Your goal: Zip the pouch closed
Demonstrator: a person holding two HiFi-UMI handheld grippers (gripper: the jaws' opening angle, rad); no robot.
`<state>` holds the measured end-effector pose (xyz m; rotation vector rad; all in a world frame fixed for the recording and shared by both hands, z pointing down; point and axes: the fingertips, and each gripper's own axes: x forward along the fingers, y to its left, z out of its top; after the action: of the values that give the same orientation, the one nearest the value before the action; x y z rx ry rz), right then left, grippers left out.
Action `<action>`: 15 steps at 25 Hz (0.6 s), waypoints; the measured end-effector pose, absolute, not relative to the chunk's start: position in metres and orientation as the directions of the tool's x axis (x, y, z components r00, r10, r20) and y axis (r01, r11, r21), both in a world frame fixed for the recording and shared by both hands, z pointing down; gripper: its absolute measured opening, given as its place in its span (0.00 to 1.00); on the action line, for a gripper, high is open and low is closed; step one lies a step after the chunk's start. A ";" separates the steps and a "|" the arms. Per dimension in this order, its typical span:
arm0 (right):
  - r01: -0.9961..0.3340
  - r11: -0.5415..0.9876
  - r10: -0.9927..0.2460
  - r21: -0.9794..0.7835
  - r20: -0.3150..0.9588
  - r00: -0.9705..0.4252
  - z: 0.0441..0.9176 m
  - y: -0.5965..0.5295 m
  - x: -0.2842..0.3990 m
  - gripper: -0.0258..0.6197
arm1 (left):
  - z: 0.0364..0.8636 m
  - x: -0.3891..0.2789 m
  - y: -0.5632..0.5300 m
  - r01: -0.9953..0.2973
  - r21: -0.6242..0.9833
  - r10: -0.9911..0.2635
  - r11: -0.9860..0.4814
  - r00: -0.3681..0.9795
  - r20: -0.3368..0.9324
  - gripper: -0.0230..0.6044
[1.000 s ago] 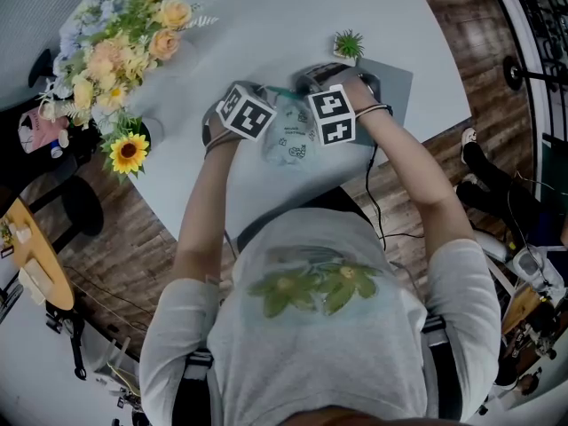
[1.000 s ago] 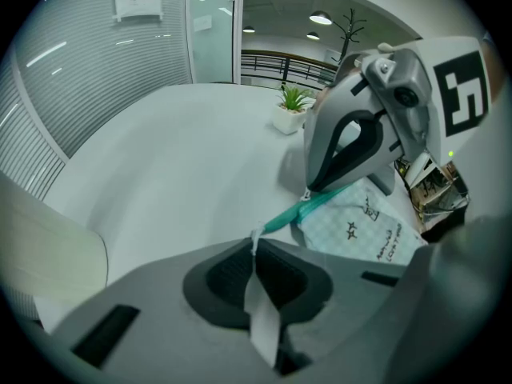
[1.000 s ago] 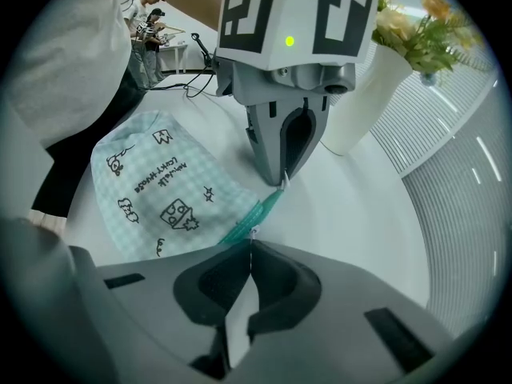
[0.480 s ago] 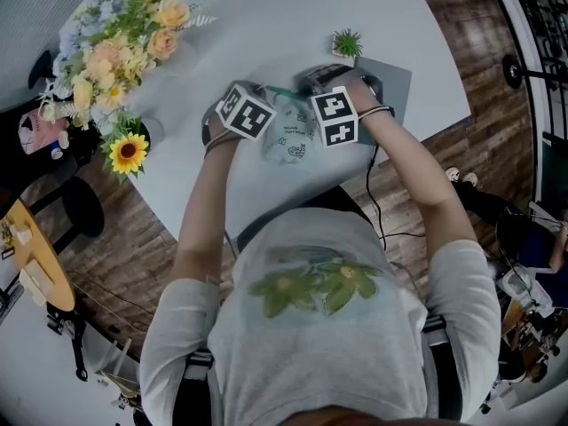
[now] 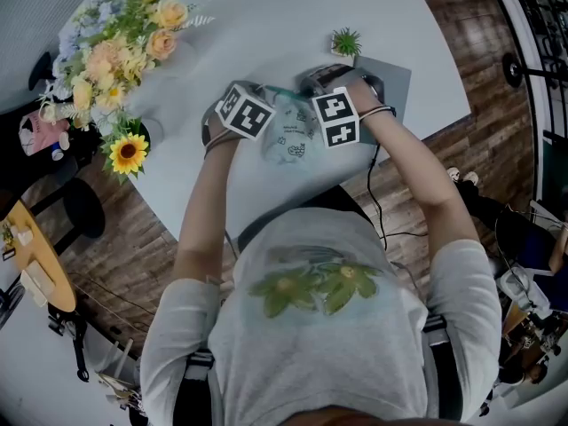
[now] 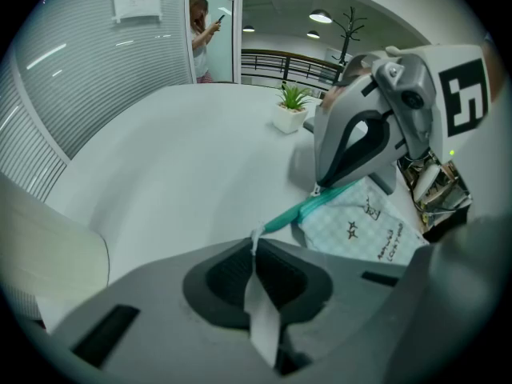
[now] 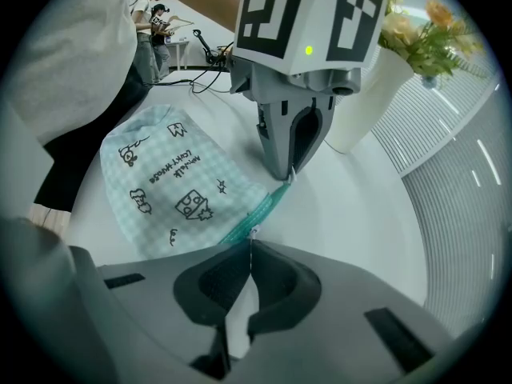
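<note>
1. Left gripper [image 6: 254, 250]: jaws pressed together, tilted steeply down.
2. Right gripper [image 7: 250, 246]: jaws likewise clamped (facing the left one).
3. Left forearm [image 5: 206, 204] and right forearm [image 5: 417, 180] reach forward, the 2 converging.

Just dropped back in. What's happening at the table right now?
A person is working on a pale checked fabric pouch with doodle prints on the white round table, with a hand-held gripper in each hand. The left hand-held gripper is shut on a white tab at one end of the pouch's teal zipper. The right hand-held gripper is shut on the zipper's other end, so the zipper is stretched between them. Whether it is fully zipped cannot be told.
</note>
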<state>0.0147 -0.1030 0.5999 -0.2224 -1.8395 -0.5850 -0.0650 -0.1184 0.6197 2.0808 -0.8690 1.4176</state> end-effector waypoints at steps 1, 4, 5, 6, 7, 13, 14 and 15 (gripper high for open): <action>0.426 0.859 -0.133 0.283 0.928 -0.348 0.600 -0.103 0.015 0.07 | 0.620 -0.065 -0.118 -0.726 0.032 -0.236 -0.687 0.265 0.935 0.07; 0.425 0.860 -0.135 0.283 0.929 -0.346 0.599 -0.102 0.017 0.07 | 0.620 -0.065 -0.118 -0.727 0.034 -0.235 -0.686 0.264 0.935 0.07; 0.425 0.860 -0.135 0.283 0.929 -0.345 0.600 -0.102 0.017 0.07 | 0.620 -0.065 -0.118 -0.728 0.033 -0.235 -0.685 0.264 0.936 0.07; 0.422 0.862 -0.134 0.282 0.929 -0.346 0.600 -0.102 0.017 0.07 | 0.620 -0.066 -0.118 -0.728 0.032 -0.235 -0.685 0.263 0.936 0.07; 0.417 0.864 -0.133 0.281 0.928 -0.349 0.600 -0.101 0.017 0.07 | 0.621 -0.066 -0.118 -0.728 0.032 -0.235 -0.685 0.262 0.936 0.07; 0.417 0.867 -0.134 0.272 0.934 -0.332 0.599 -0.100 0.018 0.07 | 0.620 -0.066 -0.118 -0.730 0.034 -0.234 -0.683 0.263 0.936 0.07; 0.421 0.866 -0.134 0.270 0.937 -0.323 0.599 -0.100 0.020 0.07 | 0.620 -0.066 -0.118 -0.731 0.035 -0.234 -0.682 0.264 0.936 0.07; 0.425 0.865 -0.135 0.268 0.938 -0.318 0.599 -0.100 0.021 0.07 | 0.620 -0.065 -0.118 -0.732 0.037 -0.235 -0.681 0.265 0.935 0.07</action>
<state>0.0208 -0.1001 0.5994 -0.2188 -1.8137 -0.5683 -0.0654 -0.1181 0.6200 2.0734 -0.8718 1.4107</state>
